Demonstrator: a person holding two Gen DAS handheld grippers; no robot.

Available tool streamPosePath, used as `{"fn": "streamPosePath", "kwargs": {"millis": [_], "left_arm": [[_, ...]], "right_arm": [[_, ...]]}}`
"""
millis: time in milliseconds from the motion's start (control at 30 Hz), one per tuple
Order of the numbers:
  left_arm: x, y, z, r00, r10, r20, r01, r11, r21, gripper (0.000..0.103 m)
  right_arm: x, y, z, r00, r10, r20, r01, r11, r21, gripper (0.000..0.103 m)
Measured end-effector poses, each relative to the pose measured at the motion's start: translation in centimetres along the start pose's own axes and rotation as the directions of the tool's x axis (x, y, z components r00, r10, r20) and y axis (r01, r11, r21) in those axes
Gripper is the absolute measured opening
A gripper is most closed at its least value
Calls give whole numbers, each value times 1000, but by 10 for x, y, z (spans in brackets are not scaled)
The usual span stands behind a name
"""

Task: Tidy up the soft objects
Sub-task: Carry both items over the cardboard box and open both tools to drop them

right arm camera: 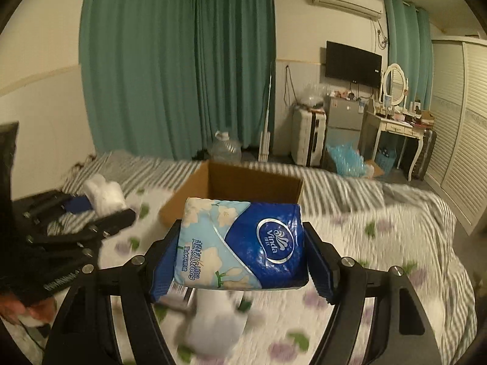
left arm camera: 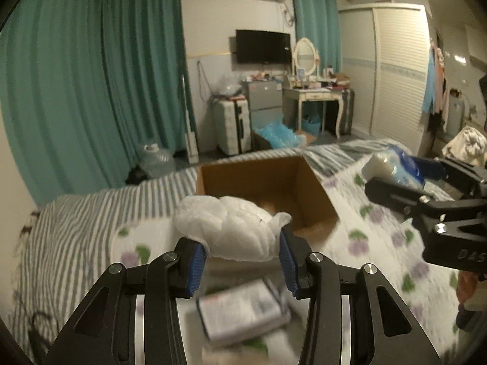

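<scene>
Gripping white puffy bag (left arm camera: 234, 228); blue floral Vinda tissue pack (right arm camera: 243, 246) clamped.

Left gripper (left arm camera: 243, 261), right gripper (right arm camera: 243, 261): black frames, silver screws, blue ribbed pads on fingers (left arm camera: 194, 261).

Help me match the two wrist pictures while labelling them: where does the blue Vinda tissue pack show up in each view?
Left wrist view: the Vinda tissue pack sits at the right edge, clamped in the right gripper, right of the cardboard box.
Right wrist view: the pack fills the lower centre, pinched between the blue pads, just in front of the box.
Shared landmark: the open cardboard box on the bed.
</scene>
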State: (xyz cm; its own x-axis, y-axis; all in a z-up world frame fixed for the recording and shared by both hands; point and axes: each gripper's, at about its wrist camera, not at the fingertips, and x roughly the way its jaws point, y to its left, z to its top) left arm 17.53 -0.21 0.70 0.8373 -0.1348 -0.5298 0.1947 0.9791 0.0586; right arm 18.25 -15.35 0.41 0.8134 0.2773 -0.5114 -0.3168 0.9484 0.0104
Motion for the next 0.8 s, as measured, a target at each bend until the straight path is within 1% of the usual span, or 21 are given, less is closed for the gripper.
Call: {"fn": "streamPosePath", "kwargs": {"millis": [100, 167, 267, 300, 333, 367, 400, 433, 467, 500, 600, 667, 800], "left_arm": [[49, 0, 18, 1000, -2, -22, 2, 1000, 18, 42], [74, -2, 20, 999, -3, -36, 4, 1000, 30, 42], [114, -4, 16, 998, -16, -66, 19, 999, 44, 43], [123, -6, 14, 998, -14, -67, 17, 998, 57, 47], [131, -8, 11, 998, 0, -62, 5, 997, 74, 47], [139, -10, 8, 998, 8, -65, -2, 995, 95, 47], [143, -12, 7, 997, 11, -71, -3, 994, 106, 54], [148, -13, 5, 997, 15, -76, -6, 994, 112, 68], [151, -13, 4, 997, 22, -74, -14, 994, 110, 74], [153, -12, 4, 997, 30, -65, -23, 994, 105, 80], [146, -11, 4, 998, 41, -52, -37, 995, 92, 81], [134, -8, 8, 998, 40, -41, -37, 997, 73, 81], [92, -7, 24, 999, 38, -5, -37, 999, 37, 81]], "right_arm": [[24, -13, 28, 1000, -4, 28, 5, 1000, -6, 73], [51, -18, 43, 1000, 0, 31, 0, 1000, -15, 73], [96, -25, 51, 1000, 3, 4, -3, 1000, -22, 74], [106, -27, 51, 1000, 0, -5, 0, 1000, -20, 74], [124, -31, 50, 1000, 1, -22, -1, 1000, -10, 74], [135, -34, 49, 1000, 6, -31, -6, 1000, 2, 76], [145, -38, 47, 999, 11, -37, -10, 1000, 19, 79], [156, -43, 44, 999, 19, -44, -17, 999, 37, 87], [162, -46, 42, 999, 23, -43, -21, 999, 48, 93], [165, -50, 41, 999, 24, -39, -22, 998, 55, 93], [164, -57, 36, 999, 20, -26, -18, 998, 59, 94], [156, -59, 35, 1000, 9, -24, -8, 998, 54, 95], [121, -61, 45, 1000, -6, 9, 5, 998, 62, 96]]}}
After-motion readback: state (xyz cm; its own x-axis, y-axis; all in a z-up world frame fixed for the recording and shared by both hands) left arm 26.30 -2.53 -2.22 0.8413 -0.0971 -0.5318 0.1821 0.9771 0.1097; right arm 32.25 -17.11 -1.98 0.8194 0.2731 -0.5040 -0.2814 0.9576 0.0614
